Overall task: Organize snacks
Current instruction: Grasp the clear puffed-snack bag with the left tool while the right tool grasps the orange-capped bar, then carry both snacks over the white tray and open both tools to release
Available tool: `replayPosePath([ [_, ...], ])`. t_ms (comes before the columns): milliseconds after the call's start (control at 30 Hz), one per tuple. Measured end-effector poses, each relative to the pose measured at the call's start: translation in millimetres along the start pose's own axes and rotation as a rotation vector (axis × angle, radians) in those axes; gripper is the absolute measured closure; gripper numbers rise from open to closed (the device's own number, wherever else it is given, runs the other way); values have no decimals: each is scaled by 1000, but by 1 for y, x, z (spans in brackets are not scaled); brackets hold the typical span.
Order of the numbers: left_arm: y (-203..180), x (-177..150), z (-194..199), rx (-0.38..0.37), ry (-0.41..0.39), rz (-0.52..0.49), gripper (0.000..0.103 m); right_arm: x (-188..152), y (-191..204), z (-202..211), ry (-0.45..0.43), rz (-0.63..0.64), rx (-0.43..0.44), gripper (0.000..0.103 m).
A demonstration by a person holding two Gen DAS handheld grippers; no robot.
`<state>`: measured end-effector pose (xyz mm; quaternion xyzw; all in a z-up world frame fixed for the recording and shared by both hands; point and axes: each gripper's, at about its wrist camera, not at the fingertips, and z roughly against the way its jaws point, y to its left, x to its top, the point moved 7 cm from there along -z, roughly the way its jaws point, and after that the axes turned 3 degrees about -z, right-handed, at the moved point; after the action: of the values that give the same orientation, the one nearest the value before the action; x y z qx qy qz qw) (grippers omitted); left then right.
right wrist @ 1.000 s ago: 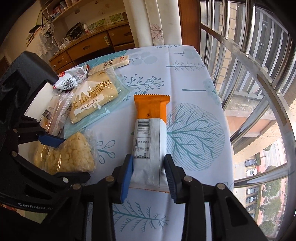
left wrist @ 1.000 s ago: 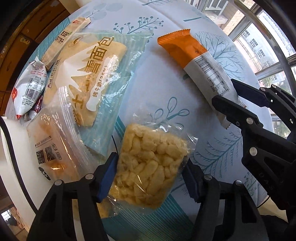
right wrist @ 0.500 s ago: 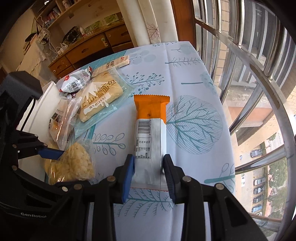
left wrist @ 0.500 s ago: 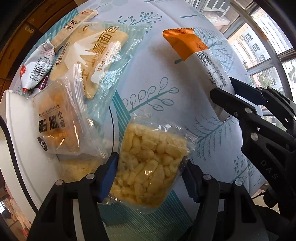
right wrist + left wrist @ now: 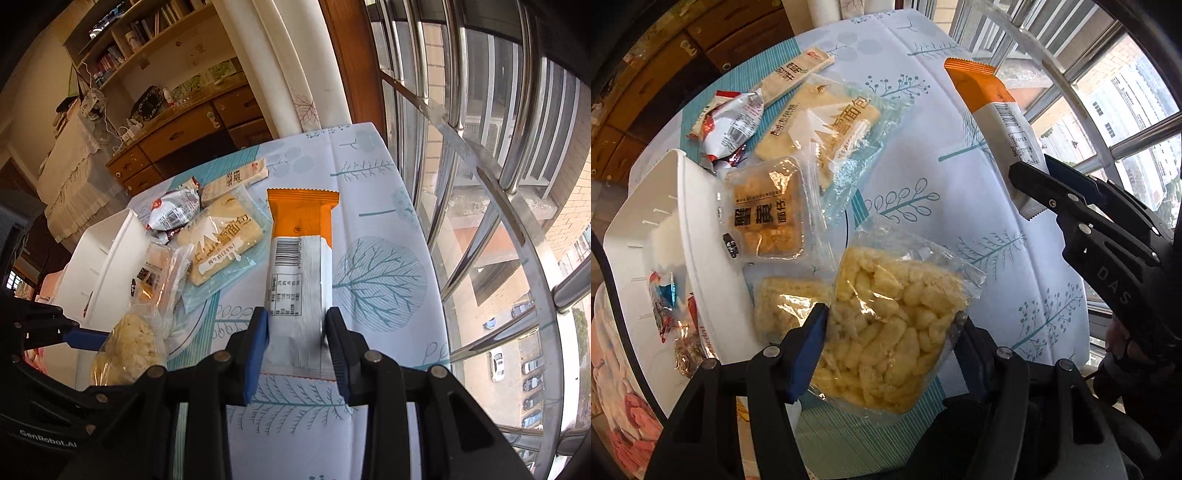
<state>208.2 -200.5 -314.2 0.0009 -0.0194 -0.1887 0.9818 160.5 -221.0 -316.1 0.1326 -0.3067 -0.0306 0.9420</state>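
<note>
Left gripper [image 5: 890, 328]: clenched on a clear bag of puffed-rice snack [image 5: 890, 325]; blue pads pressed into both long edges of the bag, which hung clear of the cloth above the table's near edge.
Right gripper [image 5: 297, 332]: clenched on the lower, silver end of an orange-and-silver wrapped bar [image 5: 299, 266]; the bar stood out from the jaws, orange end farthest from the camera, over the cloth. In the left wrist view the bar [image 5: 993, 122] stuck up out of the right gripper [image 5: 1039, 184], off the table.
Table [image 5: 369, 177]: covered by a pale cloth printed with teal trees and sprigs, set beside a barred window.
White bin [image 5: 698, 236]: at the table's left edge, open, with a few wrapped snacks inside, red and blue print showing.
Second puffed-rice bag [image 5: 786, 306]: lay flat beside the bin, partly behind the left gripper's blue pad.
Small pastry pack [image 5: 768, 214]: clear wrap, black lettering, leaned on the bin's rim.
Large bread pack [image 5: 827, 125]: pale blue wrapper, flat on the cloth, just beyond the pastry pack.
Long beige stick pack [image 5: 798, 74]: flat at the far end, touching the bread pack's corner.
Silver-and-red pouch [image 5: 735, 122]: crumpled, between the bin's far corner and the stick pack.
Background: wooden drawers and bookshelves behind the table.
</note>
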Motion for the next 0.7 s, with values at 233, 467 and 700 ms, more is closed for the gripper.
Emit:
replayPosePath([
  [233,6,0,50,-23,-111,47,39,18,23,26,-56,32,28,70],
  [467,14,-12,105,1,-213,105,39,37,58,52,-127,77,73,70],
  [700,38,-31,135,-5,-313,172,39,45,96,69,-176,112,122,70],
])
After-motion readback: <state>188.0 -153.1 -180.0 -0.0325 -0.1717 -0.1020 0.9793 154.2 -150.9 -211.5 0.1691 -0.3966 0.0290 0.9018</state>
